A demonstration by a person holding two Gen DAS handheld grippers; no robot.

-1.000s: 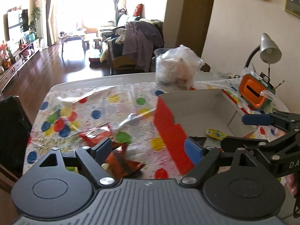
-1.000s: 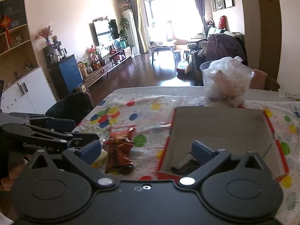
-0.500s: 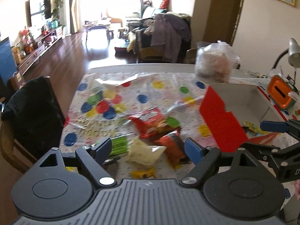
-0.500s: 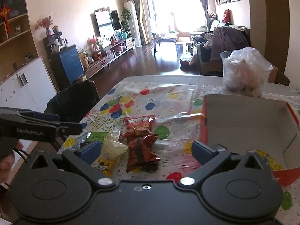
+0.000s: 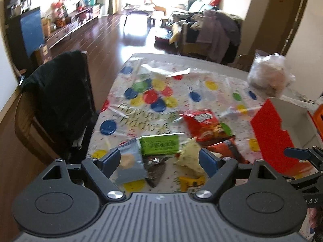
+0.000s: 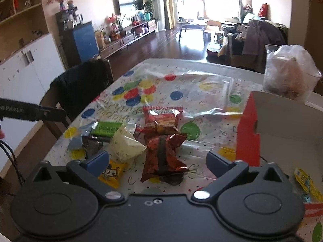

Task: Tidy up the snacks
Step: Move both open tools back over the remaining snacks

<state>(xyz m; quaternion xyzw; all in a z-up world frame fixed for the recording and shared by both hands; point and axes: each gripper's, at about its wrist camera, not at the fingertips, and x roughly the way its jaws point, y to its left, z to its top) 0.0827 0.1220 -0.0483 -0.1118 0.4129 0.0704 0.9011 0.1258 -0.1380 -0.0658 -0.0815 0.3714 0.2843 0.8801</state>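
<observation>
Several snack packets lie on the polka-dot tablecloth (image 5: 153, 100): a green packet (image 5: 159, 145), a grey pouch (image 5: 131, 163), a pale cream packet (image 5: 190, 157), a red chip bag (image 5: 203, 124) and a dark red packet (image 6: 163, 151). My left gripper (image 5: 159, 161) is open and empty above the grey and green packets. My right gripper (image 6: 157, 160) is open and empty, with the dark red packet between its fingers' line of sight. A red and white cardboard box (image 6: 282, 125) stands open on the right, with a yellow packet (image 6: 306, 181) inside.
A clear tub with a plastic bag (image 6: 288, 74) stands at the table's far right. A chair draped with a black coat (image 5: 58, 92) stands at the table's left edge. A small yellow packet (image 6: 111, 173) lies near the front edge.
Both grippers have swung left, away from the box and toward the pile of snack packets. The box has shifted to the right edge of both views. Both grippers stay open.
</observation>
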